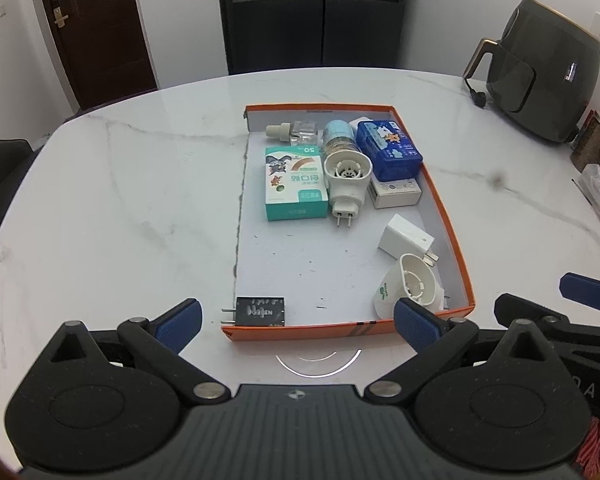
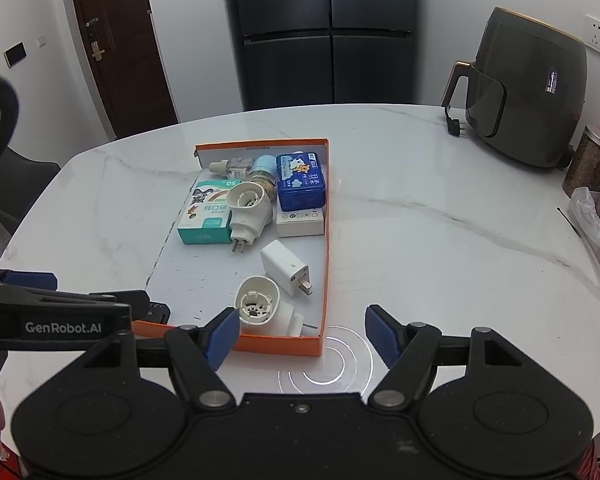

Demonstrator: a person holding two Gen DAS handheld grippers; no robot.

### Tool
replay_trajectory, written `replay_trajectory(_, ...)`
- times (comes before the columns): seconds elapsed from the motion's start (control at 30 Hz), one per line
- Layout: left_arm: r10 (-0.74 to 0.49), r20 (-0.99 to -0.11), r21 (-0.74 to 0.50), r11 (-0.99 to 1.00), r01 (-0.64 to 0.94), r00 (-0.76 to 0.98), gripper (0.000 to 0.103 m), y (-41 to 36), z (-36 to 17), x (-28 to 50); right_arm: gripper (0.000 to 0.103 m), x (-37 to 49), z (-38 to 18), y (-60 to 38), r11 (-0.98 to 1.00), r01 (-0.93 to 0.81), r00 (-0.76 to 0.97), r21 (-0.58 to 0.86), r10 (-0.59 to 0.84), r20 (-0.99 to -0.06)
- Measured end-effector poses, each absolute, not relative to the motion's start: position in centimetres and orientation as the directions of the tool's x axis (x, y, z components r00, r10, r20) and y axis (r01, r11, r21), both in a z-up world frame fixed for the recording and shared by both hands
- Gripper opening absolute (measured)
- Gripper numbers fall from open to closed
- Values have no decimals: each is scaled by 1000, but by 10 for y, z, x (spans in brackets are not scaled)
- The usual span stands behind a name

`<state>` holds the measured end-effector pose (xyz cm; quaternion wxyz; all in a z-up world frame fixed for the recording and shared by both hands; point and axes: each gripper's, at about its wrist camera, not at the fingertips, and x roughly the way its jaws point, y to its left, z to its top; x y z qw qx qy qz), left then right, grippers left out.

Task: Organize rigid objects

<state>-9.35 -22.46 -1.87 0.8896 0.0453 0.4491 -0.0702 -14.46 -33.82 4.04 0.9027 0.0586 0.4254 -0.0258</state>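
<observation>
A shallow orange box [image 1: 448,216] with a white floor sits on a white marble bench [image 1: 120,200], and nearly all the small rigid objects already lie inside it, which suggests the sorting is well along. Packed against the far wall are a clear dropper bottle [image 1: 296,130], a pale blue-capped bottle [image 1: 340,132] and a blue tin [image 1: 388,150] resting on a flat white box [image 1: 396,194]. In front of them lie a teal carton [image 1: 294,182] and, touching its right side, a white plug-in vaporizer [image 1: 346,178] with its prongs pointing toward the viewer. Nearer the front right, a white wall charger [image 1: 406,236] lies loose, and a second white vaporizer [image 1: 406,286] leans into the near right corner. A small black adapter [image 1: 260,311] sits at the near left corner, its prongs poking out past the box edge; whether it rests fully inside cannot be told. The left hand-held gripper [image 1: 296,322] hovers just before the near wall, jaws spread wide and empty, roughly framing the adapter, probably lined up to deal with it next. The right hand-held gripper [image 2: 300,334] hangs beside the near right corner, also wide open and holding nothing, as if waiting.
</observation>
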Motion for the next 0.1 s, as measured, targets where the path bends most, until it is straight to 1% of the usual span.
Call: replay_trajectory(0.1,-86,-805,18,985,169,586,103,-224,-19,-93,83,-144,40,-338,992,99,635,83,2,-772)
